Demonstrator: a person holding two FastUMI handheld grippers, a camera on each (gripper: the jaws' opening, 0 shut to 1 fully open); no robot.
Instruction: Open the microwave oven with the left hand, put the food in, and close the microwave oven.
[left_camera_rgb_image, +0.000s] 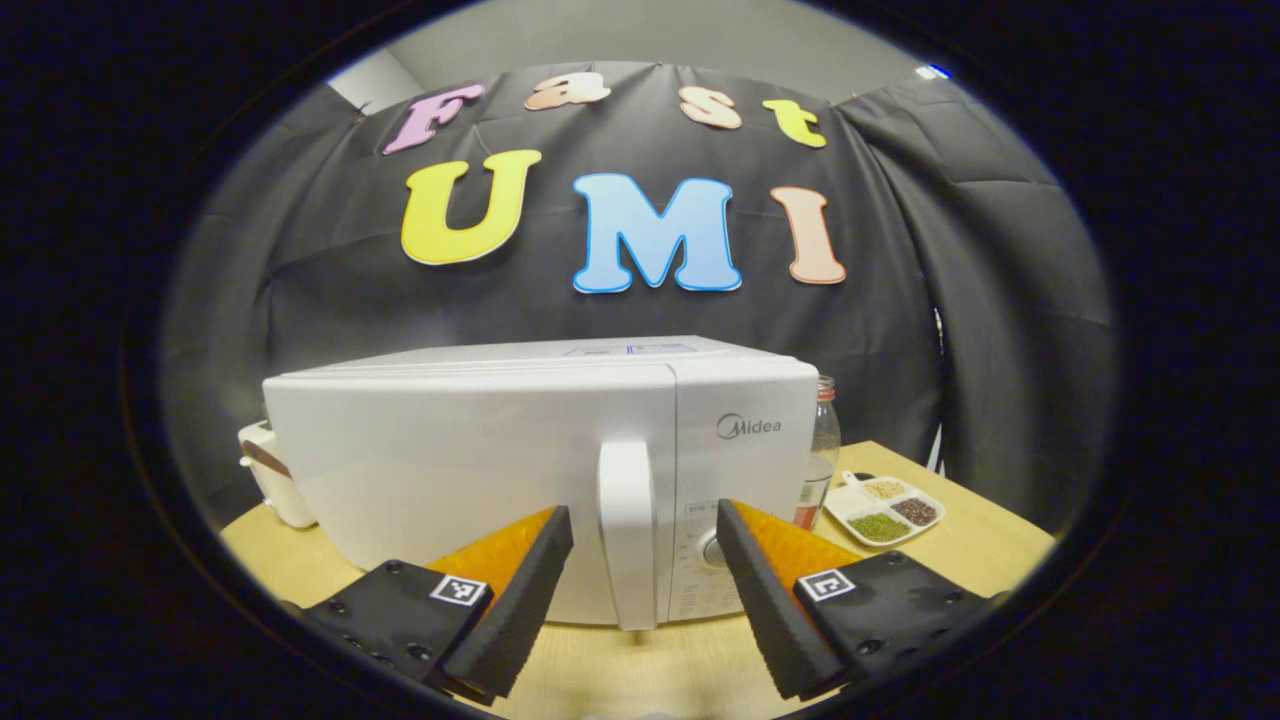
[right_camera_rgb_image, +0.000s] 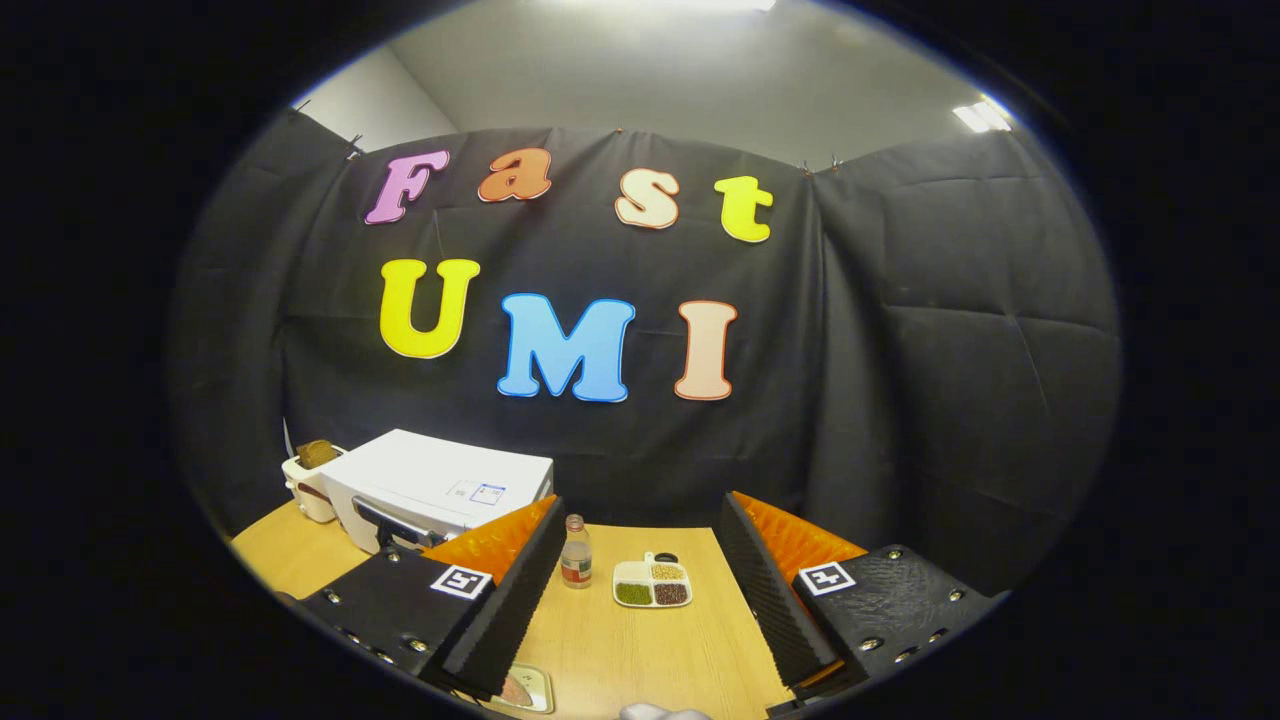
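Left gripper (left_camera_rgb_image: 645, 535) is held wide open, its ribbed fingers flanking the microwave's (left_camera_rgb_image: 470, 450) smooth white handle (left_camera_rgb_image: 628, 530) without touching; the door is closed. Right gripper (right_camera_rgb_image: 640, 545) is spread wide above the wooden table (right_camera_rgb_image: 650, 650), where a food plate (right_camera_rgb_image: 522, 690) is seen beneath it.

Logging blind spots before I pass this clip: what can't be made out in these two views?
- Microwave inside: left gripper view, hidden by the shut door.
- Panel markings: left gripper view, too small and partly behind the gripper.
- Plate: right gripper view, cut off by the bottom edge and the finger; the food on it is unclear.
- Pale object: right gripper view, cut off at the bottom edge.
- Toaster: left gripper view, mostly behind the microwave.
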